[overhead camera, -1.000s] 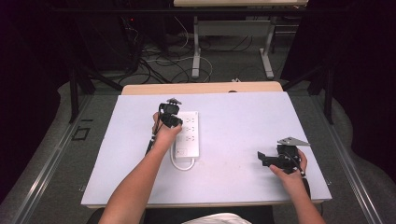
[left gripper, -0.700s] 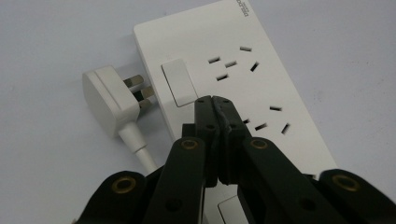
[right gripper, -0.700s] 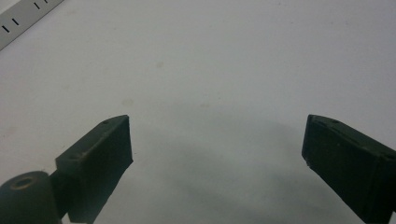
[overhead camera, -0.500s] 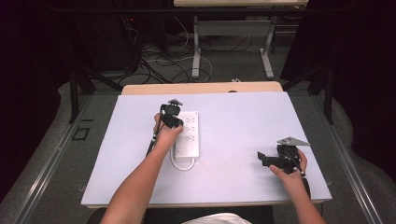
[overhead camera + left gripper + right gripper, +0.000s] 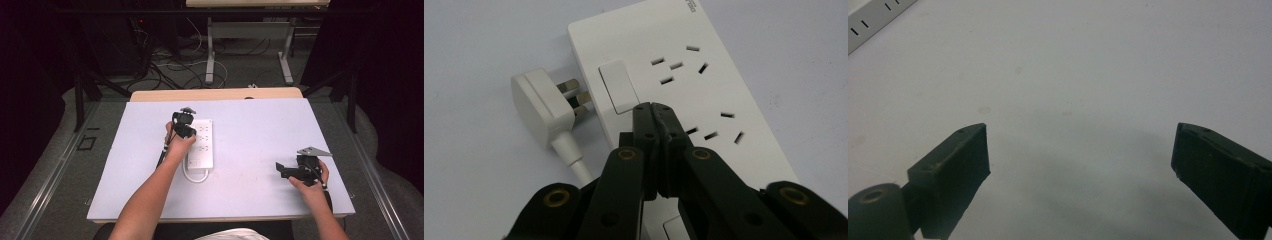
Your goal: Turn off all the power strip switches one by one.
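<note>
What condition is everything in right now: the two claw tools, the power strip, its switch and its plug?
left gripper: jaws shut together, tips at the switch's edge.
right gripper: jaws wide open, nothing between them, over bare table.
power strip: flat on the table, visible sockets empty.
switch: position unclear.
plug: unplugged, lying beside the strip.

The right gripper hangs low over a pale, bare table, its two black jaws spread wide apart with nothing between them. The left jaw rises from the lower left corner, the right from the lower right edge, and a soft shadow lies on the surface in the gap. In the upper left corner, well apart from the jaws, the edge of a white power strip shows dark socket slots.
</note>
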`<state>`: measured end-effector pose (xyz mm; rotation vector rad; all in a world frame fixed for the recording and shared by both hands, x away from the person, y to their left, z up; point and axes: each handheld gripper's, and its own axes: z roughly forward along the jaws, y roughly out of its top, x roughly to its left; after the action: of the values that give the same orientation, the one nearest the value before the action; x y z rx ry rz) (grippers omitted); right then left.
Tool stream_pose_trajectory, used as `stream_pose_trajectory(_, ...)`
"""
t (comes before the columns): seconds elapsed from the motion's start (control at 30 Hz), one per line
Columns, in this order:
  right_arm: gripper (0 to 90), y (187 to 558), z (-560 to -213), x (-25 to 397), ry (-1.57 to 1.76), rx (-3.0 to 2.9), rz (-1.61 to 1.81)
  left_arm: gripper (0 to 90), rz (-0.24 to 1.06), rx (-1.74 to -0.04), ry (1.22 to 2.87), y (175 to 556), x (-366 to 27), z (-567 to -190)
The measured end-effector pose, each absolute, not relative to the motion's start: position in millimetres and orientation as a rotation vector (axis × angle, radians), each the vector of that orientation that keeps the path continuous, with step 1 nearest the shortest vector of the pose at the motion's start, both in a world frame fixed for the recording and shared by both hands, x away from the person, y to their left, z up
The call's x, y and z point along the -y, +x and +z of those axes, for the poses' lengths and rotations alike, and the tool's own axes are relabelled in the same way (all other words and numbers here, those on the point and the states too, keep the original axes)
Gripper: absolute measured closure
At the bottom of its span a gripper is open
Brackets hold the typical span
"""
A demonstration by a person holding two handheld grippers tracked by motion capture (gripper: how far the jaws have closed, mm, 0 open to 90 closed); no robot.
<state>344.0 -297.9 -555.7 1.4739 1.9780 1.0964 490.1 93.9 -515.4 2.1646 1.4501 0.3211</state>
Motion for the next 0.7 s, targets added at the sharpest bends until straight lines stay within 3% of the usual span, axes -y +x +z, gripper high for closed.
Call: stream_pose_trajectory(0.7, 8.0, 343.8, -555.4, 297.5, 1.479, -1.975, 1.097, 90.0, 0.326, -1.461, 2.167, 491.1, -94.0, -517.2)
